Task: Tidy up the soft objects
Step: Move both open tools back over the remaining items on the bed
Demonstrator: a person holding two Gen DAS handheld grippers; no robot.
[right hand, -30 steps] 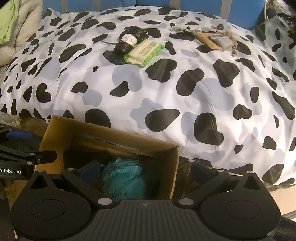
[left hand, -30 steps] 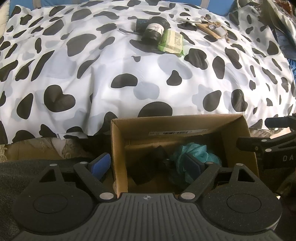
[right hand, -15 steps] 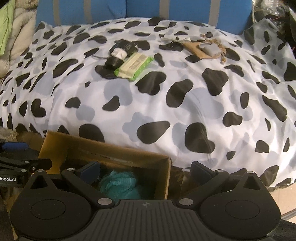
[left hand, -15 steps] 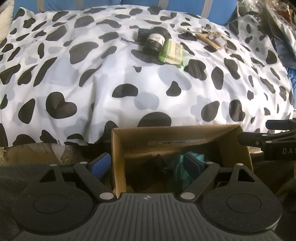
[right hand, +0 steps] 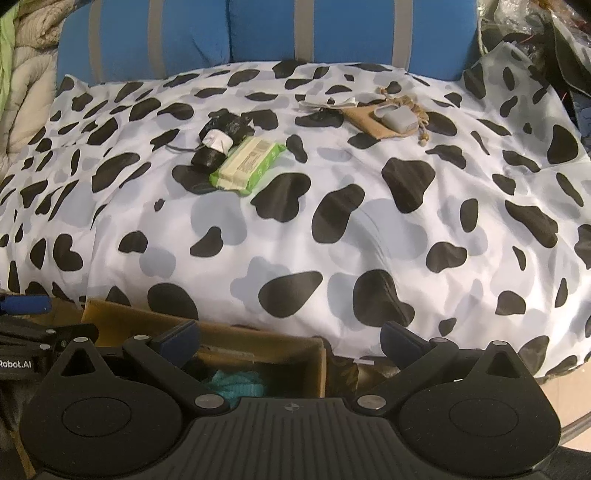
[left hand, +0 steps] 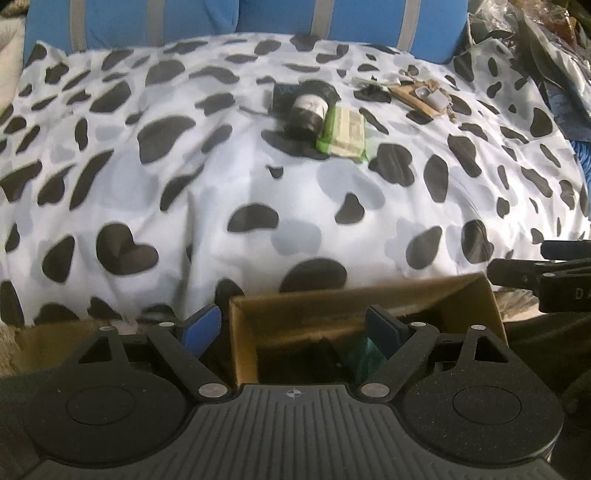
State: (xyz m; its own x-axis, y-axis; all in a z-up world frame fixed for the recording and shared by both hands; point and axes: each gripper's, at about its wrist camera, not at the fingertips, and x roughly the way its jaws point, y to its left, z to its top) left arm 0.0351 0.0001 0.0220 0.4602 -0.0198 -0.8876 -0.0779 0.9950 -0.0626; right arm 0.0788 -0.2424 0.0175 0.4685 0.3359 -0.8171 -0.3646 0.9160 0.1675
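Observation:
A brown cardboard box [left hand: 469, 295] [right hand: 147, 317] stands below the near edge of the bed. A teal mesh sponge [left hand: 364, 350] [right hand: 238, 384] lies inside it beside a dark item. My left gripper [left hand: 293, 325] is open and empty, straddling the box's left wall. My right gripper [right hand: 290, 334] is open and empty above the box's right wall. On the cow-print cover lie a black roll [left hand: 308, 110] [right hand: 218, 142] and a green wipes pack [left hand: 343, 134] [right hand: 247, 164].
The cow-print bed cover [left hand: 258, 177] [right hand: 369, 221] fills both views, with blue striped cushions [right hand: 258, 33] behind. A brown pouch with a grey case [right hand: 397, 118] [left hand: 424, 98] lies at the far right. Clutter sits at the right edge [left hand: 535, 37].
Both grippers have drawn up and back from the box, so less of its inside shows and more of the bed and cushions shows. Both stay open.

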